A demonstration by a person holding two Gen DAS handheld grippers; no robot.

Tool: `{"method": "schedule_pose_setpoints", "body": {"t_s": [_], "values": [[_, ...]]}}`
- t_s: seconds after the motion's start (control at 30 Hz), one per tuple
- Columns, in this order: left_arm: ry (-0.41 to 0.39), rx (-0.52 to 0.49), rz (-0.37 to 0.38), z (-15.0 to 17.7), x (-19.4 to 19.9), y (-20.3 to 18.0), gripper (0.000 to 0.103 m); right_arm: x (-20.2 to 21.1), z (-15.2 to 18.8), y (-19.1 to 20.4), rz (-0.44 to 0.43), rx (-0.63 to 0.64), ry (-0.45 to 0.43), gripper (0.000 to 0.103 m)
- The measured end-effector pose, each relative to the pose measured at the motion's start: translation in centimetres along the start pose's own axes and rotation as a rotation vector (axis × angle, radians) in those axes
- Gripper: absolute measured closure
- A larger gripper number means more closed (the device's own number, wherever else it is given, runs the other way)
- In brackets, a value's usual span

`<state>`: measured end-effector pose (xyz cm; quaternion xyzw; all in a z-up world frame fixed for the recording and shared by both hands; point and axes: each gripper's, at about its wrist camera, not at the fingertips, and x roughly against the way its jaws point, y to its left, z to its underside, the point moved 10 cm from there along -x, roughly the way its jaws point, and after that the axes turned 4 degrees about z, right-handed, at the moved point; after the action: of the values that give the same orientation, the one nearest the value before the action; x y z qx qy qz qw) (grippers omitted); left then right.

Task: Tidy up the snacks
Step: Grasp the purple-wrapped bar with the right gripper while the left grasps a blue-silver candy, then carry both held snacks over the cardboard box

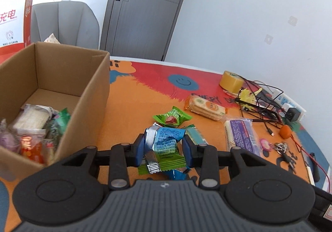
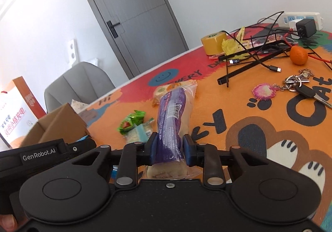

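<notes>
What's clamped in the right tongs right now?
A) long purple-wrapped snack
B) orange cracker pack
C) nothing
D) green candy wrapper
A: in the right wrist view the right tongs press both pads on the near end of the long purple-wrapped snack; the green candy wrapper and the orange cracker pack lie free on the table mat.

The left gripper pointed downward, its pads clamped on a packet. The right gripper pointed downward too, clamped on a purple pack.
</notes>
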<state>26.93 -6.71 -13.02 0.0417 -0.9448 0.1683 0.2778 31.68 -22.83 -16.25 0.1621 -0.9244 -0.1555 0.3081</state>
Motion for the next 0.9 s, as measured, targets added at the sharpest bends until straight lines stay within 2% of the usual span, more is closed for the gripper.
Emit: {"method": "schedule_pose_setpoints", "body": {"t_s": [0.47, 0.9], "values": [[-0.096, 0.001, -0.015, -1.4, 6.2, 1.4, 0.066, 3.8, -0.8, 4.9, -0.111, 0.028, -0.082, 0.077], [-0.172, 0.015, -0.06, -3.5, 9.9, 4.1, 0.066, 4.9, -0.7, 9.2, -0.186, 0.062, -0.095, 0.077]]}}
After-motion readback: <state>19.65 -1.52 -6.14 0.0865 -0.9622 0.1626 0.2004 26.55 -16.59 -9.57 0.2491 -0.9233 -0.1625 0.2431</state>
